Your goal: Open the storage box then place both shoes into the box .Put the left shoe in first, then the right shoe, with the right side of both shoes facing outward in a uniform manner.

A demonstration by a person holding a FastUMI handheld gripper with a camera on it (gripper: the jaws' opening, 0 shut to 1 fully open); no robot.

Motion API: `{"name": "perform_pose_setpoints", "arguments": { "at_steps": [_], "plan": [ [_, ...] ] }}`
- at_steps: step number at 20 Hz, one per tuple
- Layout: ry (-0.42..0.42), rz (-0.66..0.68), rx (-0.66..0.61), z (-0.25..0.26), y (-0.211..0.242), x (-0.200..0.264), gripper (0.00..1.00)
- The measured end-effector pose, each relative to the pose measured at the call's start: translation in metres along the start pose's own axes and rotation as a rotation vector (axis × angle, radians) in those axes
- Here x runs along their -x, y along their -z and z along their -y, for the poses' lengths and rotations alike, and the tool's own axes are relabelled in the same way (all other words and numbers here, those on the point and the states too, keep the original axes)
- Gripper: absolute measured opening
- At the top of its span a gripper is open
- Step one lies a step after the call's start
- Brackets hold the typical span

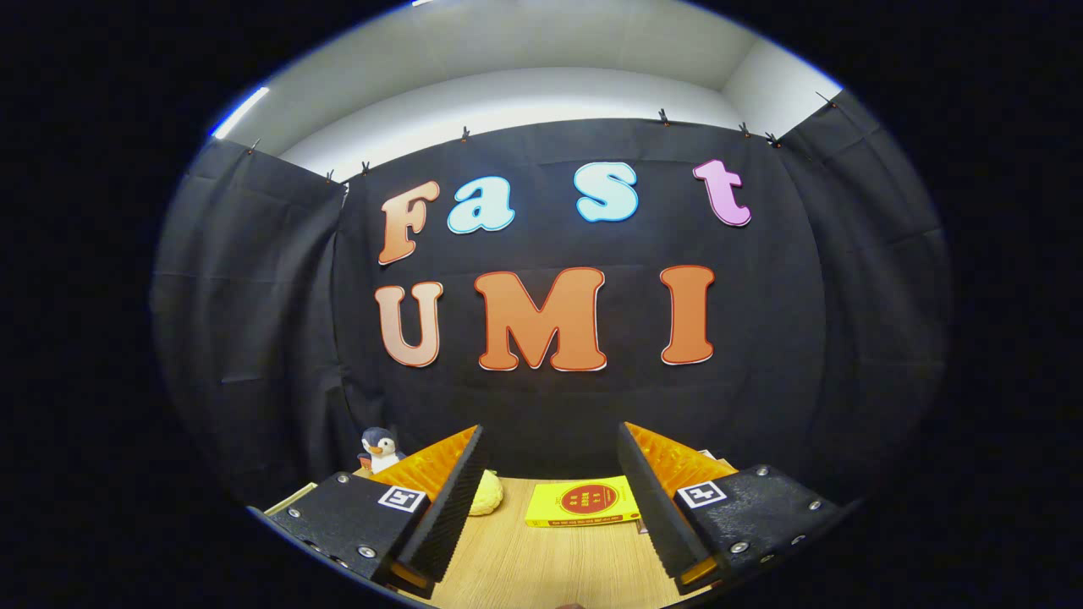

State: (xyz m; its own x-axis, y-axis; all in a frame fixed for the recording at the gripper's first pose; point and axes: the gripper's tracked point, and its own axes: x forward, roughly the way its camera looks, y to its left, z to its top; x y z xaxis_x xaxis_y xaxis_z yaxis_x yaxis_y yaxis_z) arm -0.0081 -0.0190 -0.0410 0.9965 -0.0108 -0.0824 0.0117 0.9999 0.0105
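The tongs point(550, 507) stand wide apart above the pale wood-grain table point(550, 562), holding nothing. A flat yellow box with a round red label point(584, 502) lies on the table just ahead, between the two fingers point(444, 499); its writing is too small to read. Left of that box, a pale yellow soft lump point(486, 493) sits beside the left finger. Farther left, a small plush penguin toy point(380, 449) stands against the black cloth wall.

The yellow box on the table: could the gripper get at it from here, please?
Probably yes. The gripper is open, and the yellow box lies just beyond its fingers on the wooden table, with nothing between them.
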Motion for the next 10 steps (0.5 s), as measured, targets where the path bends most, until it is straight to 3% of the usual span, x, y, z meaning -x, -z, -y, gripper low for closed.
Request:
{"name": "perform_pose_setpoints", "arguments": {
  "at_steps": [10],
  "plan": [
    [0.030, 0.006, 0.014, 0.0105, -0.0072, 0.0086, 0.93]
  ]
}}
